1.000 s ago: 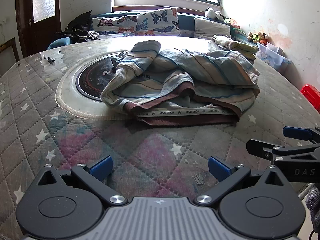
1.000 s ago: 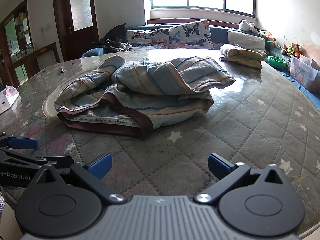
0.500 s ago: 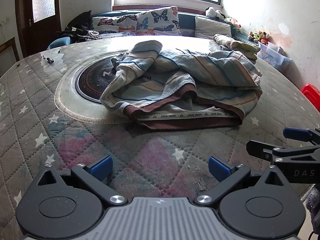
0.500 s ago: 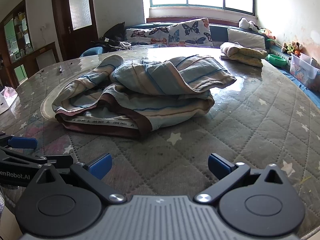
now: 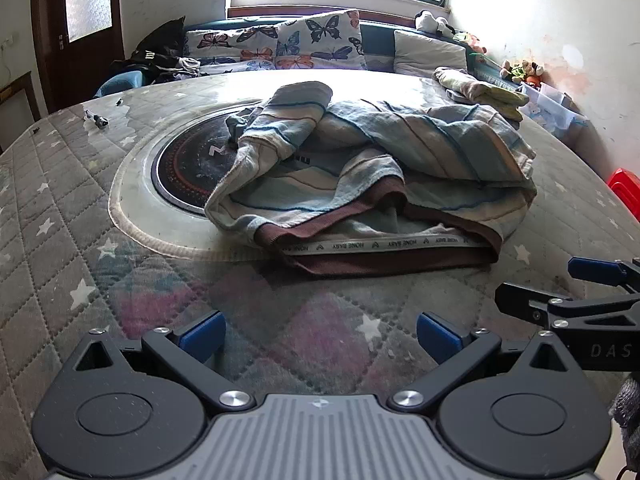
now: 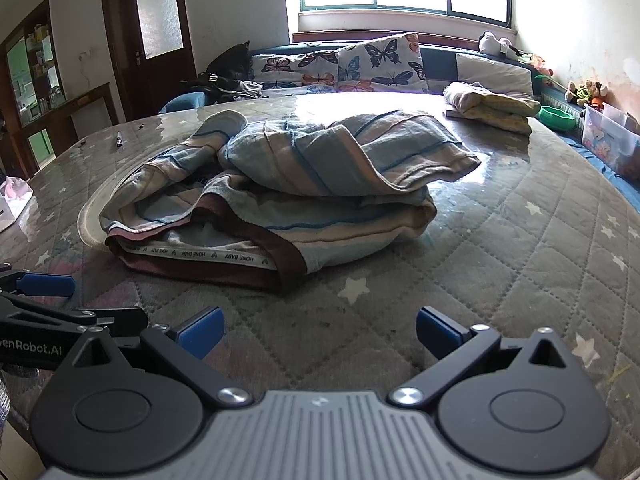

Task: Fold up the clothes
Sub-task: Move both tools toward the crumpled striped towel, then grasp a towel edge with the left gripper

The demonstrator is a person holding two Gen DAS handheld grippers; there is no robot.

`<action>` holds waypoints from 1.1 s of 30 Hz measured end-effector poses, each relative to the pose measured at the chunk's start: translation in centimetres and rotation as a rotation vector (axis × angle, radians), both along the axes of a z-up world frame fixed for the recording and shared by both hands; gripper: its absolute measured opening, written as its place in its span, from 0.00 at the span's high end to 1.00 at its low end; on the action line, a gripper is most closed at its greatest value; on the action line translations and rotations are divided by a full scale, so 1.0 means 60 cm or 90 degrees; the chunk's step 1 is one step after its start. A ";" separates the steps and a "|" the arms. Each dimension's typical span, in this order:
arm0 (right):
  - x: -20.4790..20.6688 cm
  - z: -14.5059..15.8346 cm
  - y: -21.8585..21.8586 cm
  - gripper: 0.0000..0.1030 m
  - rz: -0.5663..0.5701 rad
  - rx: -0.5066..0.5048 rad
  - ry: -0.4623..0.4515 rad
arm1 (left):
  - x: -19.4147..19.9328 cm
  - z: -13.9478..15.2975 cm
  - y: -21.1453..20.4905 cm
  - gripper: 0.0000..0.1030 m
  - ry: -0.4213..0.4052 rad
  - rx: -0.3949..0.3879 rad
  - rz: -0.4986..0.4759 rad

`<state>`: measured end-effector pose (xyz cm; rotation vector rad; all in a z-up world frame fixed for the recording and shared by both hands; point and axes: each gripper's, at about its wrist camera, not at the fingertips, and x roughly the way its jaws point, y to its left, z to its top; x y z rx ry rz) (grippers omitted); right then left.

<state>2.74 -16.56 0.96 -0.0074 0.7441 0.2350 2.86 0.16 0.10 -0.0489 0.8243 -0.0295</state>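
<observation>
Both grippers have advanced toward the crumpled striped garment (image 5: pixel 368 184), heaped mid-table (image 5: pixel 60 216) with its brown waistband (image 5: pixel 384 256) facing them; left gripper (image 5: pixel 318 336) and right gripper (image 6: pixel 318 334) hover wide open and empty, presumably poised to seize that hem.

Each unit, the left gripper (image 5: pixel 318 334) and the right gripper (image 6: pixel 318 332), has a ribbed grey centre housing flanked by two black round discs. Black triangular linkage arms carry silver pivot screws and end in blue pads (image 5: pixel 202 334). White lettering "DAS" marks the right unit's side; "enRobot.AI" marks the left unit's. A grey knitted sleeve (image 5: pixel 628 408) shows at the frame edge.
</observation>
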 end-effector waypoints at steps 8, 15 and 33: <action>0.016 -0.002 0.006 0.00 0.004 0.002 0.007 | 0.018 0.001 0.007 0.00 0.006 0.003 0.002; 0.035 0.000 0.010 0.00 0.007 0.002 0.010 | 0.040 0.009 0.015 0.00 0.001 0.005 0.005; 0.117 0.023 0.005 0.03 -0.013 -0.003 -0.004 | 0.166 0.035 0.066 0.01 -0.030 0.053 0.044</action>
